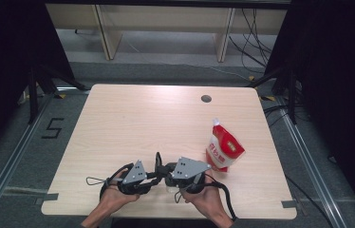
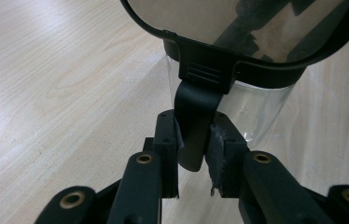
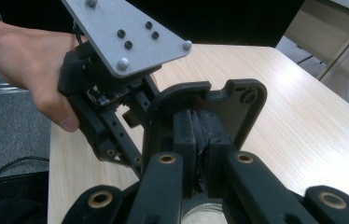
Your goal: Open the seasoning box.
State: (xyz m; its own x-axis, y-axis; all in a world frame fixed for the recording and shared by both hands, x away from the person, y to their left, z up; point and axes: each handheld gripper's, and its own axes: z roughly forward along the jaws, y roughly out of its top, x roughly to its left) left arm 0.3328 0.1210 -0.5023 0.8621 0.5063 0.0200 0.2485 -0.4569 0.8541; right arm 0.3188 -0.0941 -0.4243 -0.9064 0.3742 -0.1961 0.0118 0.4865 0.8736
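Pulling on the latch tab (image 2: 196, 107) looks like the step in hand, and the risks run from the left side across. The left gripper (image 2: 193, 135) sits near the front edge of the tabletop (image 1: 142, 118), and its jaws are only partly apart, clenched on the narrow black tab that hangs from the black lid (image 2: 210, 65) of the clear container (image 2: 256, 112). The tab is smooth and tapered, so I judge that a tug at an angle could slide it out of the pads and leave the lid latched. The container rests on the tabletop between the 2 grippers, just in front of the person's hands. If the 2 pulls are not balanced, the light tub could tip or skid toward the near edge. The right gripper (image 3: 200, 121) faces the left one, and its jaws are squeezed nearly together on what appears to be the edge of the lid. I cannot be sure how deep that bite goes, because the pads hide the contact. A thin bite could pop off when the latch gives, and the jaws of the 2 grippers, which are very close, could knock together. Farther right, a red and white pouch (image 1: 224, 149) stands well apart from the work and looks safe unless an arm swings wide.
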